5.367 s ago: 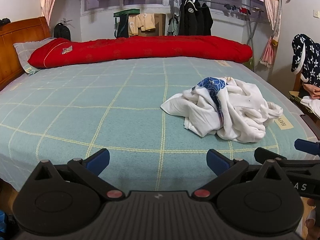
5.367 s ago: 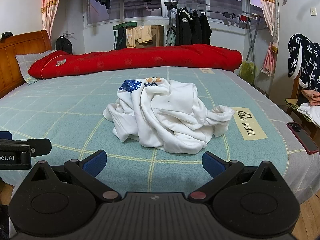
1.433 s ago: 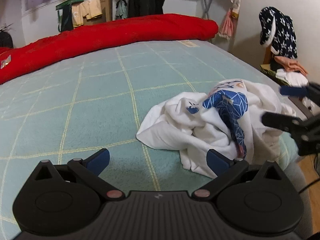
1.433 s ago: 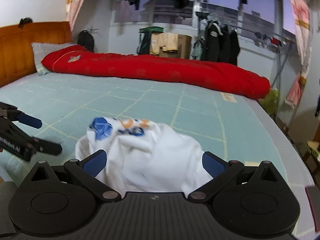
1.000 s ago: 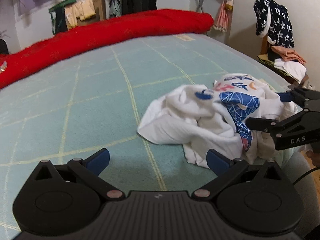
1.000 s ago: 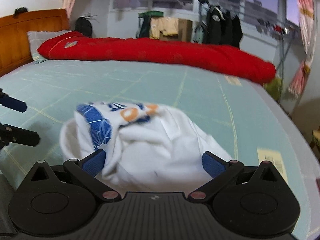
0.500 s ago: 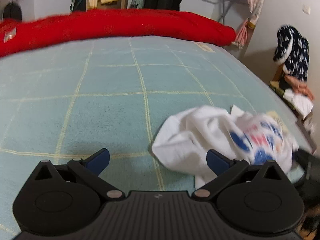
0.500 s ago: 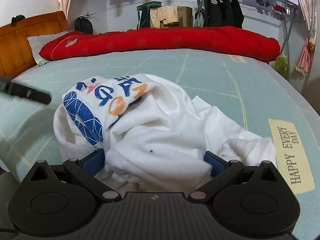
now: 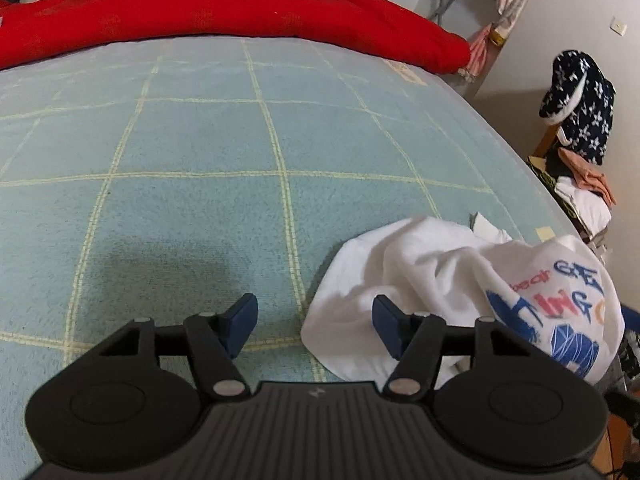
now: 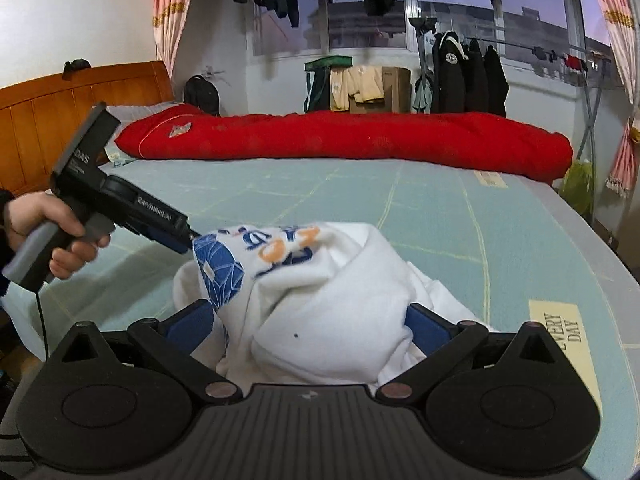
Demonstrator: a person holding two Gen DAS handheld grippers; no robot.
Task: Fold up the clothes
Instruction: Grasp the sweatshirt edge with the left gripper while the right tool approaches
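Half a second on, my left gripper had swung in over the bed, its fingers just closing partway and gripping nothing, the edge of the white sweatshirt lying between them. My right gripper had pushed into the crumpled heap near the bed's edge; its fingers stood wide with cloth bulging between them, tips buried, so I could not tell whether they pinched. A bare hand held the left gripper's handle. Printed lettering stayed partly folded under.
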